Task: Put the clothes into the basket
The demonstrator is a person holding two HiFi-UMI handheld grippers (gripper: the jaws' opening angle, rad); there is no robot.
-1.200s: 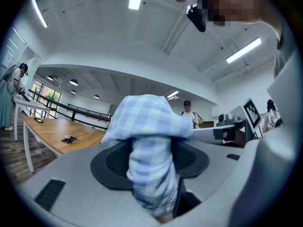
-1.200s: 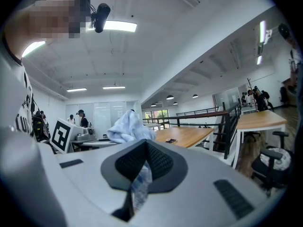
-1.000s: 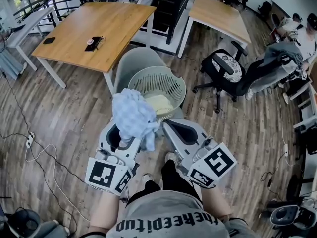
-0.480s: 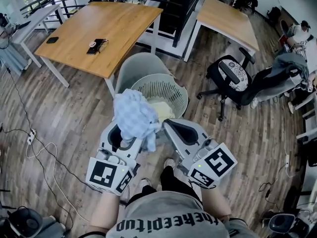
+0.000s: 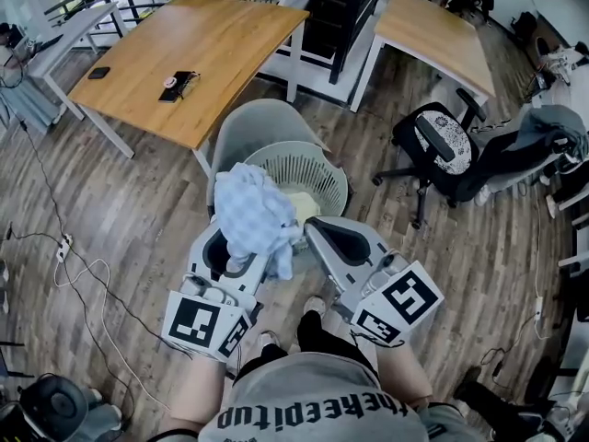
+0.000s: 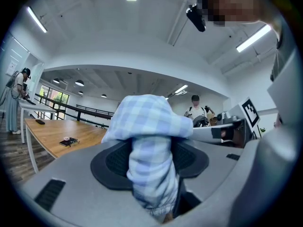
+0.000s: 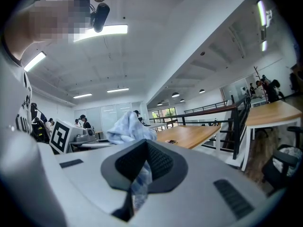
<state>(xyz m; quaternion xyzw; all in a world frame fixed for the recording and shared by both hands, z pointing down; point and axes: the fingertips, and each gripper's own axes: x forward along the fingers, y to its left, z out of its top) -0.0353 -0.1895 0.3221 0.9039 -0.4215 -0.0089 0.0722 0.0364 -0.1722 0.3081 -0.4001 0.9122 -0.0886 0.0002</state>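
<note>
Both left gripper (image 5: 241, 251), right gripper (image 5: 314, 234) jaws pinch crumpled blue-checked cloth (image 5: 250, 212), seemingly above slatted basket (image 5: 317, 160).

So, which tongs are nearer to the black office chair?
Right. The right tongs are below-left of the office chair; the left tongs are farther left, beyond the checked cloth.

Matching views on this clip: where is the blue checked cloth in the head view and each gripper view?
Head view: checked cloth centre, bunched just below the basket.
Left gripper view: checked cloth dead centre, between the jaws.
Right gripper view: checked cloth left of centre, a strip running down between the jaws.
Shared landmark: the wooden table, in all three.
</note>
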